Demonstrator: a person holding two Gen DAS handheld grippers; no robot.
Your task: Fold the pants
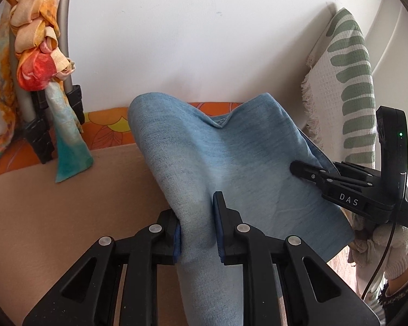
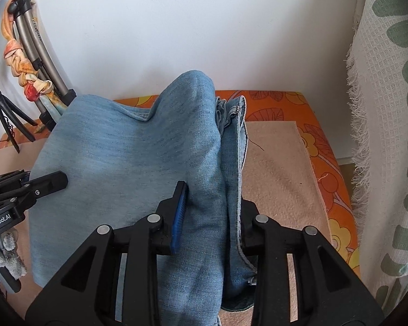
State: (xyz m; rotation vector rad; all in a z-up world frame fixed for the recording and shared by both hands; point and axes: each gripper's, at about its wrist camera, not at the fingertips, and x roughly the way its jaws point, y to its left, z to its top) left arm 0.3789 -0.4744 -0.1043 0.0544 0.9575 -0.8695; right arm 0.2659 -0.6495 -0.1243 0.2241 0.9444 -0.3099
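The light blue denim pants (image 1: 220, 157) hang lifted above a beige mat (image 1: 68, 203), stretched between my two grippers. My left gripper (image 1: 195, 225) is shut on a bunched fold at the pants' left edge. My right gripper (image 2: 212, 217) is shut on the right edge, where several layers and a stitched hem (image 2: 242, 141) show. The right gripper also shows in the left wrist view (image 1: 307, 169), the left one in the right wrist view (image 2: 54, 180). The pants (image 2: 127, 157) sag in a V at the far edge.
The mat (image 2: 280, 174) lies on an orange floral cloth (image 2: 326, 141) against a white wall. A tripod (image 1: 38, 125) with a knotted orange scarf (image 1: 35, 62) stands at the left. A white and green fringed textile (image 2: 389, 135) hangs at the right.
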